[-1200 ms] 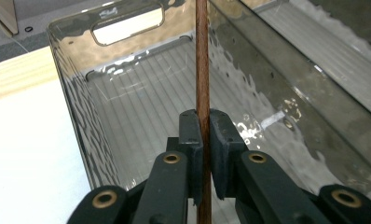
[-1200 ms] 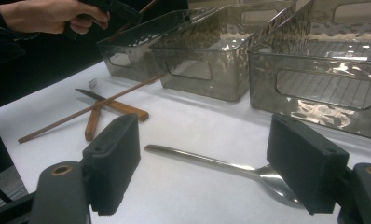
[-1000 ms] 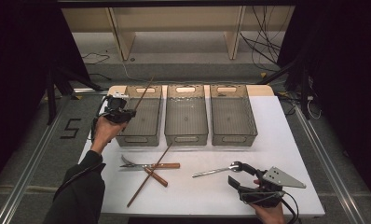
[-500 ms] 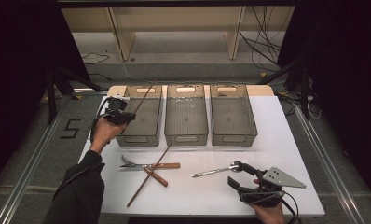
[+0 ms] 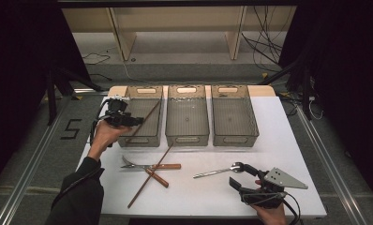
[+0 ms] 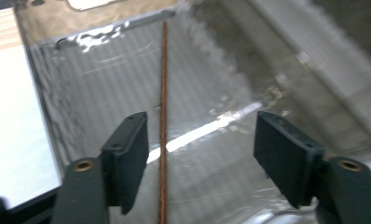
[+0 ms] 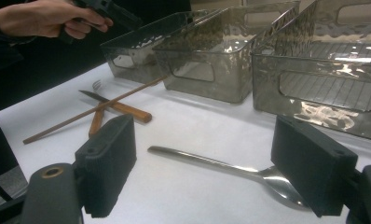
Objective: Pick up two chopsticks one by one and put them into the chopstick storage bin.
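Left tool (image 6: 200, 158) jaws have just been opening, now wide; we see the chopstick (image 6: 163, 116) free between them, inside the left bin (image 5: 142, 117). Right tool (image 7: 211, 172) wide over the spoon (image 7: 230, 172) on the table (image 5: 287, 140); high view shows the second chopstick (image 5: 149, 177).

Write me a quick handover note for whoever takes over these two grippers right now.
Left gripper: over the left bin, jaws just opened; a chopstick stands between them, pads not pressing it. It lies slanted in that bin.
Right gripper: open, low over the spoon at the table's front right, not gripping it.
Done: one chopstick dropped in the left bin.
Left: second chopstick, knife and fork lie crossed in front of the bins; the spoon too. Middle bin and right bin look empty.
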Demonstrator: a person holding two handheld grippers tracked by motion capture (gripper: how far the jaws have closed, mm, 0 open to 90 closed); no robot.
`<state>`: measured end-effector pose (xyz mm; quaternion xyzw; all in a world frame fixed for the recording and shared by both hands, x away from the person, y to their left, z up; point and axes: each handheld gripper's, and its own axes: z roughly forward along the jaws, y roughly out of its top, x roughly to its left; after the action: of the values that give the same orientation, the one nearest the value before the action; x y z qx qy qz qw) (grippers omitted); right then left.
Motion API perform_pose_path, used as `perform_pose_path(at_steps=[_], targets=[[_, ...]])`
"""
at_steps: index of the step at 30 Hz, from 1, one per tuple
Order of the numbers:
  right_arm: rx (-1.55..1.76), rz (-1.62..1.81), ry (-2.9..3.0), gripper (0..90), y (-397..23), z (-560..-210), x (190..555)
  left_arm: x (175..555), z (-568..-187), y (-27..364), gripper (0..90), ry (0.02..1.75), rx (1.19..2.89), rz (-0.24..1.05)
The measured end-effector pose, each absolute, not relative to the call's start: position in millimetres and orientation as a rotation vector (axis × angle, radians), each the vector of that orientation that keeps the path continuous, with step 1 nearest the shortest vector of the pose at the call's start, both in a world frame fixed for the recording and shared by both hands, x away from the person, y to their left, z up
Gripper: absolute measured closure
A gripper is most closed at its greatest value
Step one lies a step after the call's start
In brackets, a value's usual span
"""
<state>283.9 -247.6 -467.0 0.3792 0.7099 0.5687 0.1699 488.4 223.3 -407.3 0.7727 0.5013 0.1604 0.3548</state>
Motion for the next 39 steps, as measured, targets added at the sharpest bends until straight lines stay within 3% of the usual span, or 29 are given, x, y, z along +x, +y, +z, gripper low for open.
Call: perform_pose_path(at_steps=[15, 39], targets=[[1.077, 1.613, 2.015, 22.7, -247.2, -466.4, 282.6, 421.5, -401.5, 192.0, 17.7, 1.207, 1.985, 0.372], [1.058, 1.609, 2.020, 23.3, -246.9, -465.7, 281.5, 369.9, -426.3, 183.6, 16.1, 1.207, 2.066, 0.347]])
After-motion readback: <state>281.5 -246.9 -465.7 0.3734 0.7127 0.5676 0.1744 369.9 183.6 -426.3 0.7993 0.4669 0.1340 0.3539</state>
